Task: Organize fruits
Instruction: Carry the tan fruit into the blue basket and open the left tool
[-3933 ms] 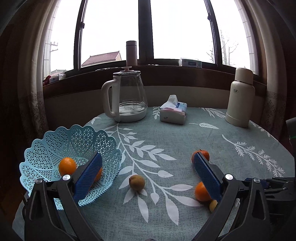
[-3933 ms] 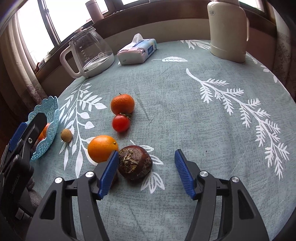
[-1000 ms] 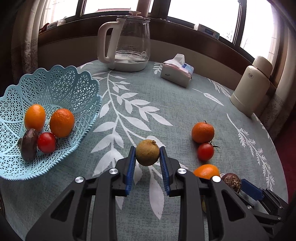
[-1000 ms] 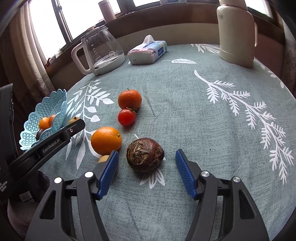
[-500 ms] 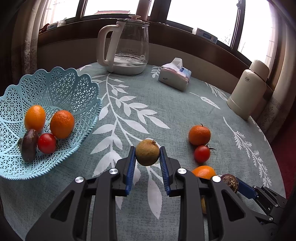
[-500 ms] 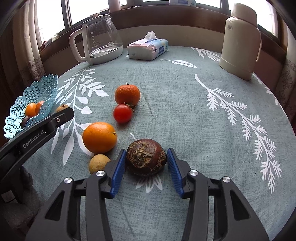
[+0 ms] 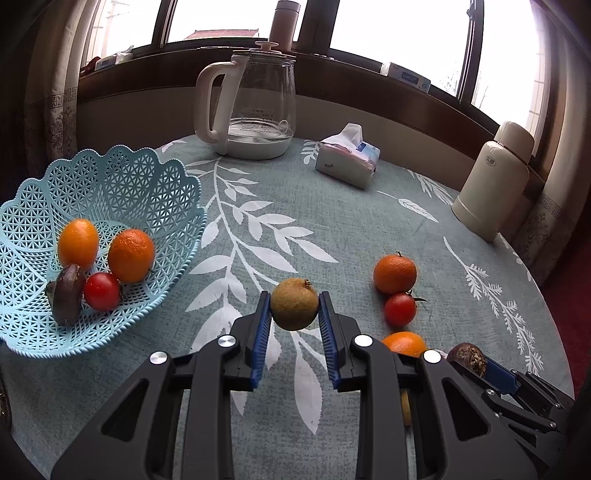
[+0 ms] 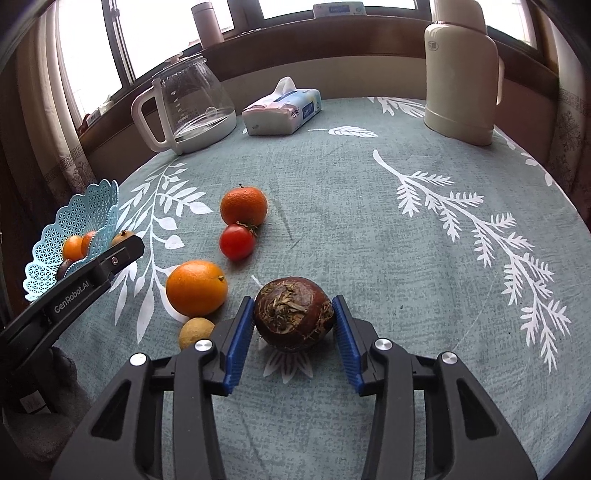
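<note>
My left tongs [image 7: 294,309] grip the brown fruit [image 7: 294,308] — basket [image 7: 177,206] lies left; right tongs [image 8: 294,319] clamp the dark fruit [image 8: 294,318].

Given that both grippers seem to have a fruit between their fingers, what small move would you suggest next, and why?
Probably carry the left gripper leftward over the blue basket and release: it is shut on the small brown fruit, and the basket is on its side.

Home dining nook: round table w/ leaf-print cloth [image 8: 369,221], kettle [image 7: 255,107], tissues [image 7: 347,162], curtained bay window [image 7: 399,33].
</note>
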Available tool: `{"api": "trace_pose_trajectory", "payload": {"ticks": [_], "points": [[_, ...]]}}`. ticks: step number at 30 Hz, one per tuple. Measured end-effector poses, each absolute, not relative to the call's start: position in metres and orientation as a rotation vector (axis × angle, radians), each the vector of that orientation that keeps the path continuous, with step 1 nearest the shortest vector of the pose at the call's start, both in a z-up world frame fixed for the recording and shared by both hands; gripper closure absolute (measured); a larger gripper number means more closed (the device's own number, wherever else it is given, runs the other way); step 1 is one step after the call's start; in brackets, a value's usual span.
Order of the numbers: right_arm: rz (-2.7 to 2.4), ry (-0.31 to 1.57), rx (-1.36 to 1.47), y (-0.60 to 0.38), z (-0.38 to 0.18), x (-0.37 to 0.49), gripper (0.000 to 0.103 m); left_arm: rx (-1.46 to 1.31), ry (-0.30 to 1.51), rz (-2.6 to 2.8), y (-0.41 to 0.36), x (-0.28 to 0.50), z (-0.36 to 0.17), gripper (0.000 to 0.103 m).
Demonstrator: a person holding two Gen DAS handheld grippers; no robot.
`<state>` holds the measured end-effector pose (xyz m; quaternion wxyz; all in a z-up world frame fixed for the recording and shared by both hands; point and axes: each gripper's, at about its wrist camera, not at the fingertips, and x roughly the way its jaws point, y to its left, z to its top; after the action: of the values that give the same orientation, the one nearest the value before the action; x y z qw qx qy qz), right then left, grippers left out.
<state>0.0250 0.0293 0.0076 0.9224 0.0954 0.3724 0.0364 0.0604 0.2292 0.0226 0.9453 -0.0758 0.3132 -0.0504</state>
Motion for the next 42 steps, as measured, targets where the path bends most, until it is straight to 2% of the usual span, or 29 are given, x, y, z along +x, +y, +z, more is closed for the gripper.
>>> {"api": "trace_pose_trajectory", "payload": {"ticks": [28,42], "points": [[0.043,0.723,0.243,0.019,0.012,0.02,0.06,-0.171,0.485,0.032,0.295,0.013,0.074,0.077],[0.04,0.727,0.243,0.019,0.011,0.02,0.06,-0.202,0.487,0.169,0.354,0.015,0.071,0.077]]}}
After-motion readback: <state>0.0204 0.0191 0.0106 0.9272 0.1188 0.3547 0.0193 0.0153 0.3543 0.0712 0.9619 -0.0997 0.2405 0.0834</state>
